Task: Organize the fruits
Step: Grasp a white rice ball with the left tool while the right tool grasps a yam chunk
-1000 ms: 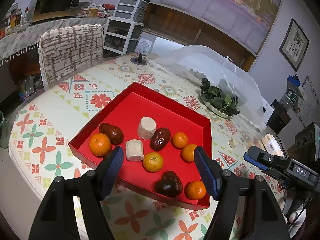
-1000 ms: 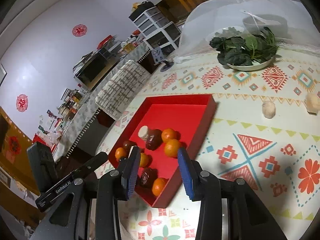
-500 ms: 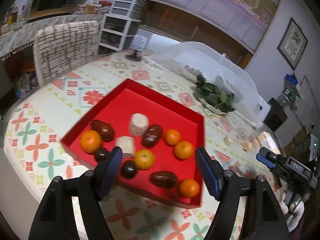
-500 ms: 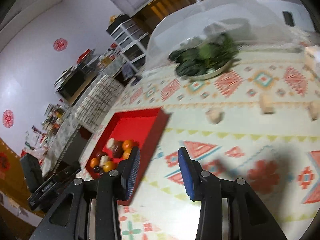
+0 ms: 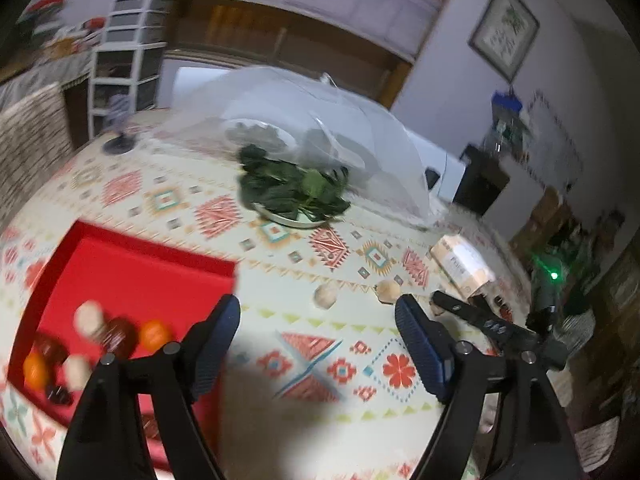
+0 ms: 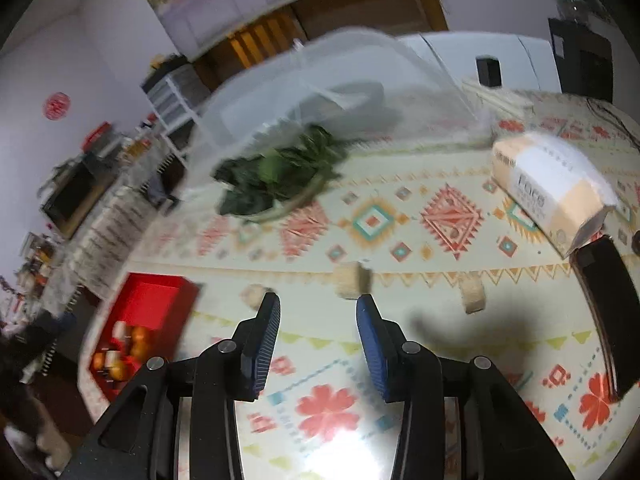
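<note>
A red tray (image 5: 132, 256) lies at the left of the patterned table, holding several oranges (image 5: 154, 334), dark dates and pale cut pieces; it also shows far left in the right wrist view (image 6: 156, 300). Three pale cut pieces lie loose on the table: one (image 6: 352, 286) just ahead of my right gripper, another (image 6: 472, 298) to its right, a third (image 6: 254, 294) to its left. My left gripper (image 5: 318, 312) is open and empty above the table right of the tray. My right gripper (image 6: 318, 310) is open and empty.
A plate of dark greens (image 5: 294, 192) sits mid-table by a mesh food cover (image 5: 320, 120). A tissue pack (image 6: 548, 188) lies at right, with a black device (image 6: 608, 316) beside it. The right gripper's body (image 5: 500, 328) shows at the left wrist view's right side.
Both grippers have swung right, away from the tray and toward the loose pale pieces. The tray has slid to the left of both views. Both stay open.
</note>
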Demonstrator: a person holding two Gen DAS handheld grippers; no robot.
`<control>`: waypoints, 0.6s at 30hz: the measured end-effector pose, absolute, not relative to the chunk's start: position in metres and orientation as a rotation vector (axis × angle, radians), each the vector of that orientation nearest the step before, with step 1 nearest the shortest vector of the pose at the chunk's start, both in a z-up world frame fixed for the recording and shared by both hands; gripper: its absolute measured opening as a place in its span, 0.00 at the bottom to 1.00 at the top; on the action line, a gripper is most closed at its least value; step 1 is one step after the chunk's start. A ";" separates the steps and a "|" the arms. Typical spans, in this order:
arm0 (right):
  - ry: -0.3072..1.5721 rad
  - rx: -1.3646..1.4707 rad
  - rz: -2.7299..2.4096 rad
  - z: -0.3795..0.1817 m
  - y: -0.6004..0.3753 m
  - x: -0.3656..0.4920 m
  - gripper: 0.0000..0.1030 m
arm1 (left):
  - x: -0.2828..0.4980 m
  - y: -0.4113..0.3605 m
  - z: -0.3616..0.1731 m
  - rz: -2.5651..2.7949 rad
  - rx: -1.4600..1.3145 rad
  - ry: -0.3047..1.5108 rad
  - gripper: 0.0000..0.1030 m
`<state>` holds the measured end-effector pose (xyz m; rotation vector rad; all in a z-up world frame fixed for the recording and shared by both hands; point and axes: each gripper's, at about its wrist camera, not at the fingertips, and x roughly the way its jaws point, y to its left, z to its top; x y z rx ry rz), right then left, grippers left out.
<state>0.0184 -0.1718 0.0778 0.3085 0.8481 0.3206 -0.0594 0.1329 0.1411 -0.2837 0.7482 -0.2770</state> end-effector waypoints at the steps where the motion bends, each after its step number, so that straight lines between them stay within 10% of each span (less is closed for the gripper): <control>1: 0.860 0.308 0.314 0.070 -0.171 0.025 0.42 | -0.047 0.120 0.135 -0.288 -0.265 0.770 0.77; 18: 0.883 0.190 0.320 0.017 -0.140 0.076 0.32 | 0.053 0.050 0.024 -0.229 -0.209 0.990 0.63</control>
